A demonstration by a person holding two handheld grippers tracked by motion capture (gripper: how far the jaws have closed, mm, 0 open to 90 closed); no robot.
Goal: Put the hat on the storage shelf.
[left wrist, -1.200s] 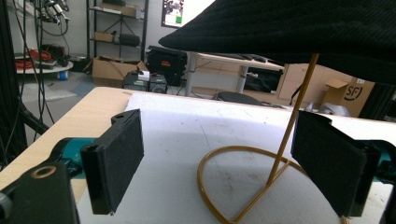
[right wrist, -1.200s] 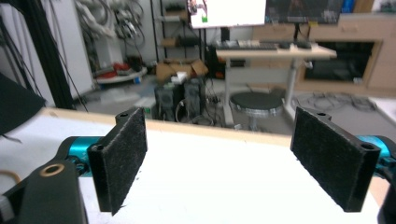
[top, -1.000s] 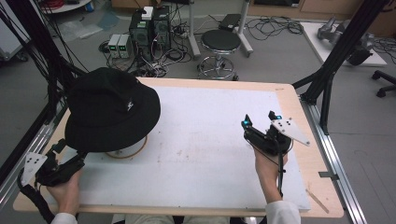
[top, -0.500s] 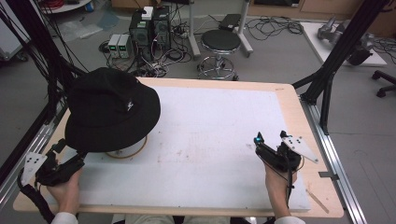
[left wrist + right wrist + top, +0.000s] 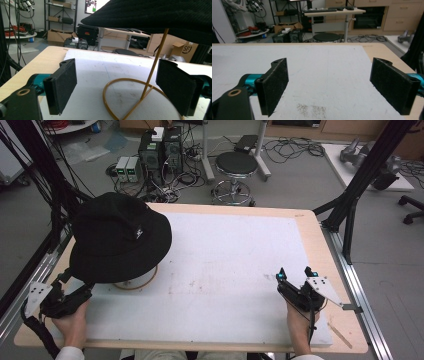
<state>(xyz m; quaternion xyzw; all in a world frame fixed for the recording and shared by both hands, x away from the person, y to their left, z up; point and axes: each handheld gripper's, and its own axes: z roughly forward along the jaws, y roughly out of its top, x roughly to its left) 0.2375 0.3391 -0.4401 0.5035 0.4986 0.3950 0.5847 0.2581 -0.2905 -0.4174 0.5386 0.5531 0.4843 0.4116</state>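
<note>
Black and wide-brimmed, the hat (image 5: 117, 237) sits on a gold wire stand (image 5: 136, 281) at the left side of the worktop (image 5: 235, 255) in the high view. The left gripper (image 5: 75, 292) lies just beside the brim's near edge, while the right gripper (image 5: 295, 274) rests well apart near the right edge, jaws spread.

In the left gripper view, the jaws stand wide apart and hold nothing; the stand's ring (image 5: 130, 100) and slanted rod lie between them, under the hat's brim (image 5: 160, 15).

In the right gripper view, the jaws are released over the bare white mat (image 5: 324, 75).
</note>
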